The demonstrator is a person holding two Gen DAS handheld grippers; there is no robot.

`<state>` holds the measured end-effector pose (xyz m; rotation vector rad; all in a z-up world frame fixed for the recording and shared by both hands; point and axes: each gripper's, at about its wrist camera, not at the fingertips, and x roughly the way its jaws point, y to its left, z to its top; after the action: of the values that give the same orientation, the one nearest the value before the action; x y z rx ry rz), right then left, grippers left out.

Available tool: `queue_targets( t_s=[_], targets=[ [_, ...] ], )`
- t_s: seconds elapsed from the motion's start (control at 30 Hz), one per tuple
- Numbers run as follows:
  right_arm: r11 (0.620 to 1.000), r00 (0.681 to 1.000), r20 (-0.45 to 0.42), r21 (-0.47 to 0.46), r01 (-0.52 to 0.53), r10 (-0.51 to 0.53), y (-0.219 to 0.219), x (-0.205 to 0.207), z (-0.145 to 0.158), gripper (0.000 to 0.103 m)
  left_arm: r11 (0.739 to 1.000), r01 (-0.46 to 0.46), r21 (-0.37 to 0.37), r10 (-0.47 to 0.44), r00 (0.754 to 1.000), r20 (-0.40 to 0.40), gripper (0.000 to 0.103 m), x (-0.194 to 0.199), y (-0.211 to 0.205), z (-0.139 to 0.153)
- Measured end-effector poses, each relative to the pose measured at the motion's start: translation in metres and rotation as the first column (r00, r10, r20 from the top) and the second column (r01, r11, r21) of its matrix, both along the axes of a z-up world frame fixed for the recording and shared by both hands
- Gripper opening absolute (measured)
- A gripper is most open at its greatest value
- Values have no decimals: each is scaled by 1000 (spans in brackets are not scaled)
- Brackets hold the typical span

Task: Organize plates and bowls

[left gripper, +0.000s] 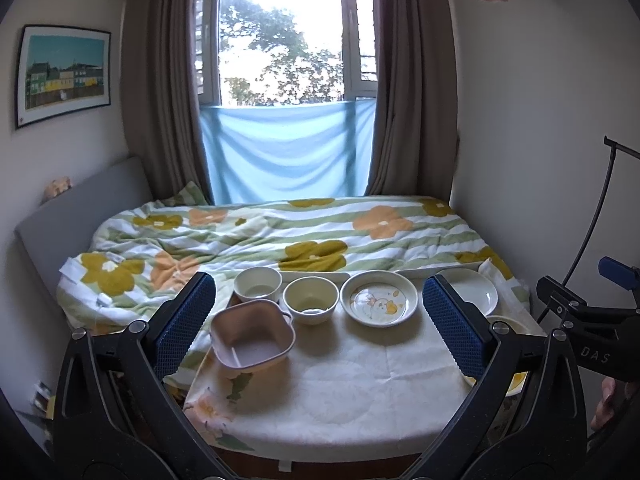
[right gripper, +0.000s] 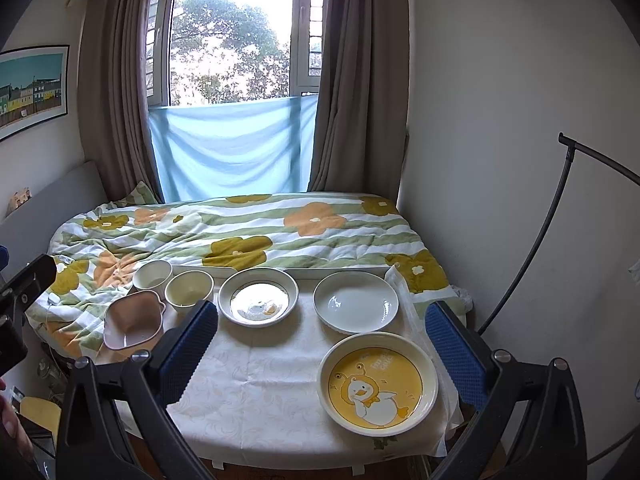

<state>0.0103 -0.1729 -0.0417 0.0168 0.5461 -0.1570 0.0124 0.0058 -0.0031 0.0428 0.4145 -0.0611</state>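
On the cloth-covered table (left gripper: pixel 340 384) stand a pink square bowl (left gripper: pixel 253 334), a white bowl (left gripper: pixel 258 284), a cream bowl (left gripper: pixel 311 299), a duck-print shallow plate (left gripper: pixel 379 298) and a plain white plate (left gripper: pixel 472 290). My left gripper (left gripper: pixel 316 320) is open and empty, held above the table's near half. In the right wrist view the same dishes show: pink bowl (right gripper: pixel 134 318), white bowl (right gripper: pixel 153 275), cream bowl (right gripper: pixel 189 291), duck-print plate (right gripper: pixel 258 297), white plate (right gripper: pixel 355 301), plus a yellow duck plate (right gripper: pixel 377 382). My right gripper (right gripper: pixel 320 344) is open and empty above it.
A bed with a flowered quilt (left gripper: pixel 280 236) lies right behind the table. A window with brown curtains (left gripper: pixel 160 80) and a blue cloth (left gripper: pixel 284 152) is beyond. A black curved stand (right gripper: pixel 560 216) rises at the right by the wall.
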Motion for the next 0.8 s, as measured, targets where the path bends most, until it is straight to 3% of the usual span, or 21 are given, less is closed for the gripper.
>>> queue_targets(
  t_s=[0.8],
  targets=[
    [1000,1000,-9,-5,-1,1,10,5,-14,103,1000,2,-6,-2,1000,-6,103,1,0,-4]
  ],
)
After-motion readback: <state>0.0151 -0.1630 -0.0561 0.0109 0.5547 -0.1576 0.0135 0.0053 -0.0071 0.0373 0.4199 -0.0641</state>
